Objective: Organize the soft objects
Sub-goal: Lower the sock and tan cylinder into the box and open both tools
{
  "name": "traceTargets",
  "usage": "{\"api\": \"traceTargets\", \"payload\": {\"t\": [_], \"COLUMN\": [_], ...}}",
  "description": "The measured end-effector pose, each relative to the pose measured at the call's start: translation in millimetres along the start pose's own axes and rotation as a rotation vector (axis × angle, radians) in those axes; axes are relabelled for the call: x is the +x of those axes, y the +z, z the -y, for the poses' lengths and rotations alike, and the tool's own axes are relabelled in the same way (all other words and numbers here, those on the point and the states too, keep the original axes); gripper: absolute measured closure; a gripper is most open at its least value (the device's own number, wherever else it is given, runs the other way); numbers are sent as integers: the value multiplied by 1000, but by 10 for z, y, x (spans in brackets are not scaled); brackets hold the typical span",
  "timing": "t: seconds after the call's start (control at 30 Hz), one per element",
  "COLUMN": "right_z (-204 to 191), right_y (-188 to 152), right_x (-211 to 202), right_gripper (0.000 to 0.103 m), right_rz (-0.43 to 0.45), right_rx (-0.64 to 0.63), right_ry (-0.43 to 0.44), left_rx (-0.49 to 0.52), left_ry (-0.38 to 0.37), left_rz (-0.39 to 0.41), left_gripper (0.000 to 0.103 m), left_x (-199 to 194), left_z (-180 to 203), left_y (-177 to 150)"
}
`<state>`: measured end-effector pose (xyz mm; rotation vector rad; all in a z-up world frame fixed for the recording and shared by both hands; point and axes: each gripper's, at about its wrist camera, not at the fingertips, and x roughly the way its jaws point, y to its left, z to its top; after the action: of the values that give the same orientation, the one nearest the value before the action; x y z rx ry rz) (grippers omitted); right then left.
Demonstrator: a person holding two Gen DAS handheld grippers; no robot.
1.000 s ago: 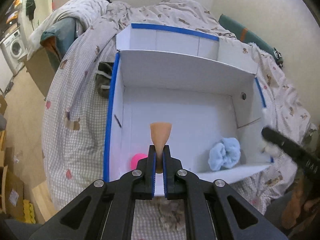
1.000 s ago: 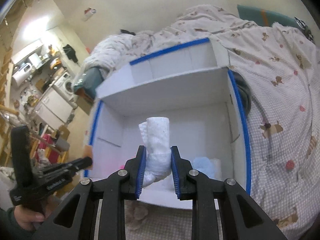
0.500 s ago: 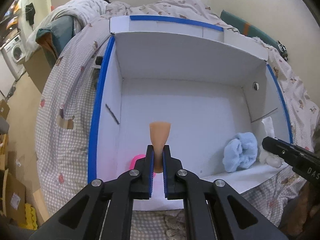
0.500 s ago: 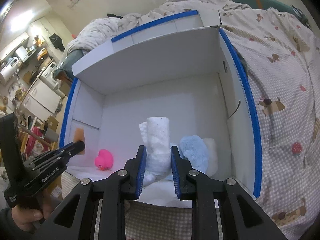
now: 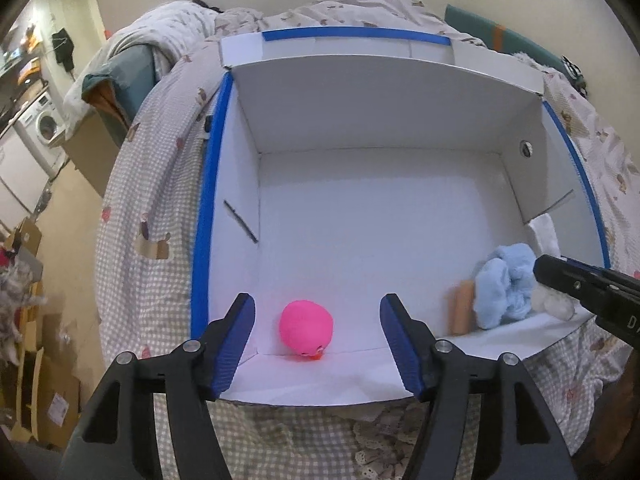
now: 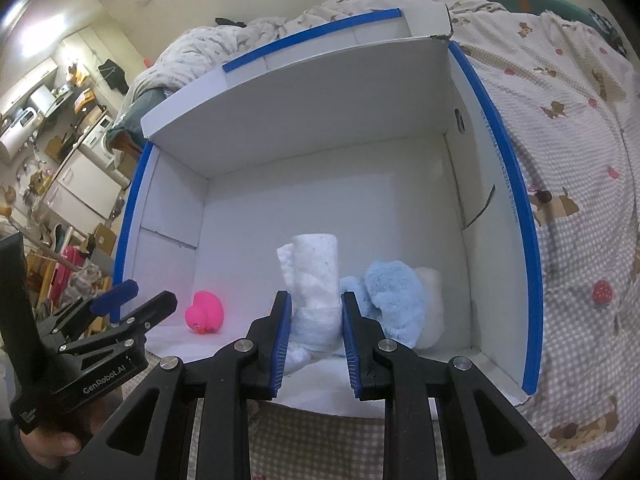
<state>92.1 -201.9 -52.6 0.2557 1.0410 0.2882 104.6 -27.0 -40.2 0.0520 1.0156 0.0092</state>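
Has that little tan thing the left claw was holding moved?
Yes. The tan piece has left the opening left gripper, nothing between them now, and lies rightward beside the blue plush in the white box.

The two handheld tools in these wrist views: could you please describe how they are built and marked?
Both tools are matte black plastic with two angular, truss-like fingers, silver round bolts at the joints and ribbed blue pads on the inner faces. The left tool carries white "GenRobot.AI" lettering on its side and a black grip; the right tool looks identical. A dark sleeve shows at the left hand. No cables are visible.
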Motion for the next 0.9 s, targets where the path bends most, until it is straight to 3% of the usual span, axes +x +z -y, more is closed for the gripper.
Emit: {"api": "traceTargets", "payload": {"t": [0.37, 0.43, 0.5, 0.9], "right_z": [7, 46, 90, 73], "right_y": [8, 13, 24, 21], "right_x": [29, 29, 29, -62], "right_gripper": [75, 65, 27, 25], "right_rz": [5, 2, -2, 31], "right_rx": [5, 28, 57, 64], "right_ry": [-26, -32, -30, -2], "left_rx": [-29, -20, -21, -29], "left_ry": [2, 17, 11, 23], "left_rz": [-9, 0, 0, -4], "left_gripper": [41, 41, 41, 41], "left_x": [-7, -20, -26, -77], "left_z": [-60, -55, -56, -106], "left_y": [-8, -10, -9, -30]}}
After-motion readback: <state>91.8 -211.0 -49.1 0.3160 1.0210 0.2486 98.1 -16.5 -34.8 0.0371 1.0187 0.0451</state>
